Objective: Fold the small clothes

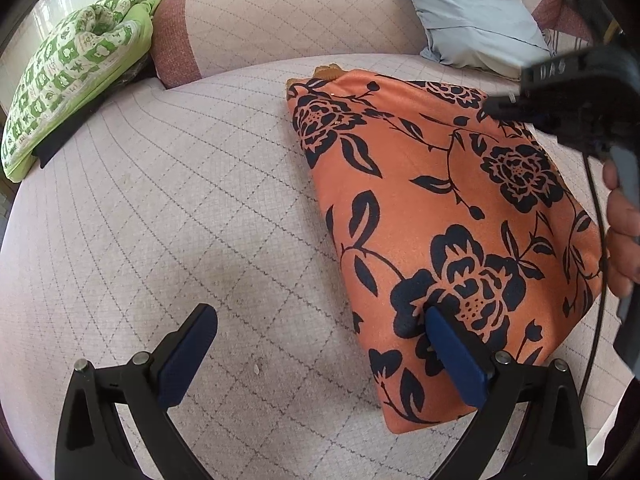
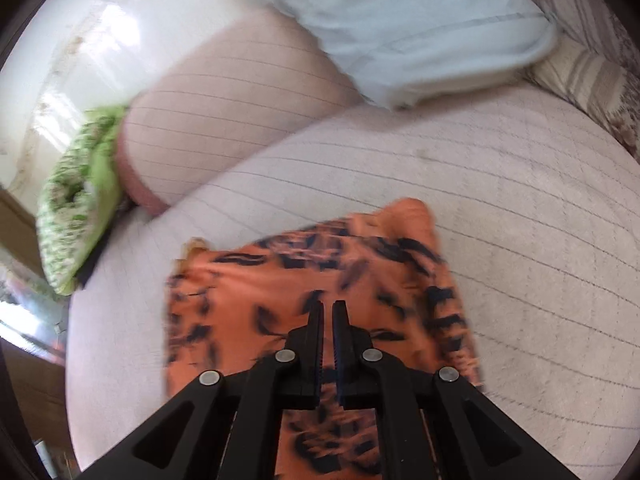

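Orange floral garment (image 1: 448, 216) lies folded flat on the quilted sofa seat (image 1: 180, 220), a long rectangle. In the left wrist view its long axis runs from the near edge, by the camera, away toward the sofa back (image 1: 288, 20), leaning left as it goes; the far end stops short of the backrest, with a bit of tan trim poking out at that far corner. Left gripper (image 1: 316, 334) is spread wide: the right blue pad (image 1: 452, 356) sits over the garment's near-left corner, touching or just above it, can't tell which; the left pad (image 1: 188, 356) is over bare seat, well clear of the cloth. So the garment's left edge passes between the two fingers. Right gripper (image 2: 327, 308) has its fingers nearly together, only a thin slit between them and no cloth seen in it; it hangs over the middle of the garment (image 2: 256, 280), contact unclear because the right wrist view is motion-blurred. Right hand (image 1: 622, 236) holds that gripper at the garment's right edge. Green checked cushion (image 1: 76, 80) at the seat's far left, pale blue pillow (image 1: 476, 12) against the back, both well apart from the garment.
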`<state>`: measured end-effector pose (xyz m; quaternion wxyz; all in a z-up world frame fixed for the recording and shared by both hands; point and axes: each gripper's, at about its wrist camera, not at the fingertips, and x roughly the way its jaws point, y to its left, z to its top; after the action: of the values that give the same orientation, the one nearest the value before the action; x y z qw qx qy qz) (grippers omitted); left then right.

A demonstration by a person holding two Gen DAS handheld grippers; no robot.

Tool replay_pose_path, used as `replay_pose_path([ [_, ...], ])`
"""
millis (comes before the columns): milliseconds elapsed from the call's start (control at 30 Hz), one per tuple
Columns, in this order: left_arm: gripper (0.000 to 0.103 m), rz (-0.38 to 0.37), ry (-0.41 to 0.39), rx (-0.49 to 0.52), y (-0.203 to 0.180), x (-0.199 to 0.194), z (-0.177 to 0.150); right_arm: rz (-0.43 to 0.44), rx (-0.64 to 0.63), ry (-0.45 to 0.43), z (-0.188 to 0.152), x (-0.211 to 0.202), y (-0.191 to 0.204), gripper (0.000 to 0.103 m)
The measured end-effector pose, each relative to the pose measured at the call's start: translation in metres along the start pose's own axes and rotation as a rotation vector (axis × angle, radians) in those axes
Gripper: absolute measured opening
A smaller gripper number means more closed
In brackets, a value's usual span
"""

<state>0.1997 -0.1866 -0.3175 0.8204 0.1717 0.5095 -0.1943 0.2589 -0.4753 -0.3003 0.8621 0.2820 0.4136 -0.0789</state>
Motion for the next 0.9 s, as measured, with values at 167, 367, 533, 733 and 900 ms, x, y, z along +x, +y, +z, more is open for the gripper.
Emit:
replay_pose_path([
  [167,0.103,-0.002,0.002,0.000,-0.001,-0.004,-0.002,0.103,-0.150,0.055,-0.015,0.007,0.047,0.007],
  [367,0.103,-0.008,0.002,0.007,-0.001,-0.006,-0.004,0.104,-0.151,0.184,-0.039,0.054,0.057,0.007],
  [533,0.103,-0.056,0.024,-0.030,0.007,-0.006,-0.001,0.081,-0.126,0.113,-0.025,0.033,0.043,0.007],
  [733,0.103,-0.090,-0.056,-0.123,0.025,-0.019,0.003,0.043,0.068,0.035,-0.003,0.025,-0.022,0.007],
  [900,0.103,-0.067,0.011,-0.109,0.025,0.002,0.002,0.044,0.141,0.024,0.005,0.043,-0.047,0.006],
])
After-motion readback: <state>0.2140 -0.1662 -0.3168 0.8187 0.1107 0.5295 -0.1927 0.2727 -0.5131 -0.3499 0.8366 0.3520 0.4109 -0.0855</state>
